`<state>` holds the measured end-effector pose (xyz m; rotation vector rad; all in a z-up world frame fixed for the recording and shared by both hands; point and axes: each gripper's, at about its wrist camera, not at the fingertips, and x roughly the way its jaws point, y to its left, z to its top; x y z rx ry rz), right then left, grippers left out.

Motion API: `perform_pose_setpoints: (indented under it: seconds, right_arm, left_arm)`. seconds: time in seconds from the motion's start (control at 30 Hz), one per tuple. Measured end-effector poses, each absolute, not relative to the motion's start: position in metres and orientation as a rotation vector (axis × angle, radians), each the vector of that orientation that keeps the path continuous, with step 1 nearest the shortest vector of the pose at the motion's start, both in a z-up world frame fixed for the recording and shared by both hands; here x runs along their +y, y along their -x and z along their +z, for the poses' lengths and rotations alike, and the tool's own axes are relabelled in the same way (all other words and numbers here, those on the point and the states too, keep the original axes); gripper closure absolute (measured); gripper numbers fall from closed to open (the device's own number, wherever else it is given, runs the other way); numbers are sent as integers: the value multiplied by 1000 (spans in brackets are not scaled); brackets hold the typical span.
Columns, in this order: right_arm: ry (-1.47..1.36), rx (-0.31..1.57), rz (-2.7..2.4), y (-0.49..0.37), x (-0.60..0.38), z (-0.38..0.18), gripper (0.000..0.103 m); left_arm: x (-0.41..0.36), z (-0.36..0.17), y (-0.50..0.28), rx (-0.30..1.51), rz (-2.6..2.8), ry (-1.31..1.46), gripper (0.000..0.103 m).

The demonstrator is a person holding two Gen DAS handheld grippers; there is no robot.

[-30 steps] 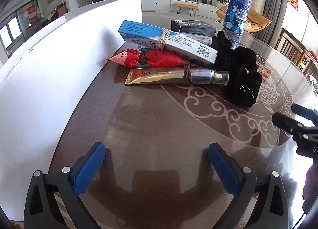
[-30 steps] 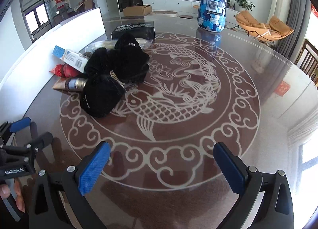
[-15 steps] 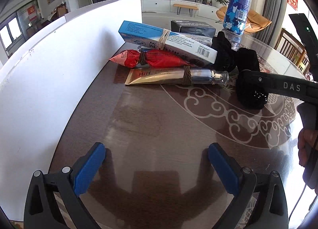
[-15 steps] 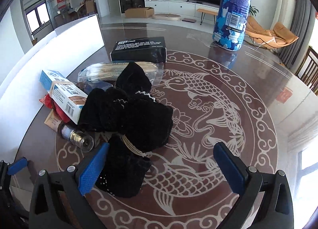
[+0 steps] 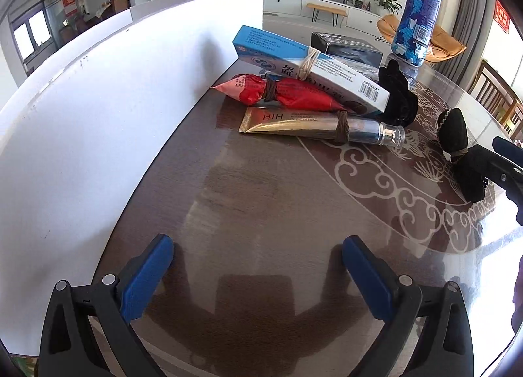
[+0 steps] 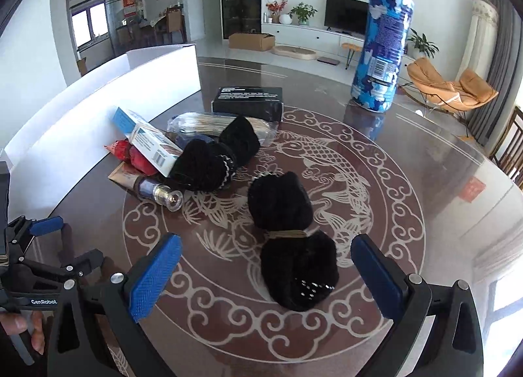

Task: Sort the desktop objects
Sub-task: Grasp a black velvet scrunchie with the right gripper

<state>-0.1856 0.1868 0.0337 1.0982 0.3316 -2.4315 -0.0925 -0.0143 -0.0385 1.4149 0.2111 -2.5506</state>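
Right gripper, jaws spread wide, straddles a black sock bundle.
Soft, light; pinch at its twine waist. Left gripper likewise released.

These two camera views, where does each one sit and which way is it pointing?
Left wrist view: sits on the left claw, open, facing the white board and gold tube; the right claw's tip shows at right.
Right wrist view: sits on the right claw, open, around the near black sock bundle; the left claw and some fingers show at left.
Shared: tube, blue box, blue bottle.
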Motion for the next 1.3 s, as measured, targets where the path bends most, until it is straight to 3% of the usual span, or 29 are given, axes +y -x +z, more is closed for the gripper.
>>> perform_pose_setpoints:
  seconds: [0.23, 0.47, 0.83, 1.07, 1.13, 1.17, 1.23, 1.3]
  right_arm:
    - [-1250, 520, -2399, 249, 128, 6, 0]
    - [-1204, 505, -2061, 211, 120, 8, 0]
    - [-1278, 308, -2139, 220, 203, 8, 0]
    - [-1234, 477, -2094, 212, 188, -12, 0]
    - [-1245, 450, -2106, 216, 191, -16, 1]
    - [-1224, 437, -2128, 216, 194, -16, 5]
    - [-1185, 447, -2193, 212, 198, -13, 29]
    - [-1156, 412, -2236, 208, 204, -11, 48]
  left_arm:
    - [-14, -40, 90, 194, -2536, -1410, 0]
    - [-14, -40, 92, 200, -2529, -1407, 0]
    - [-20, -38, 90, 274, -2545, -1394, 0]
    - [-28, -35, 87, 378, -2572, -1377, 0]
    - [-30, -34, 86, 411, -2584, -1377, 0]
    - [-31, -33, 85, 431, -2592, -1377, 0]
    - [-31, -32, 84, 462, -2608, -1376, 0]
    - [-31, -32, 82, 468, -2613, -1385, 0]
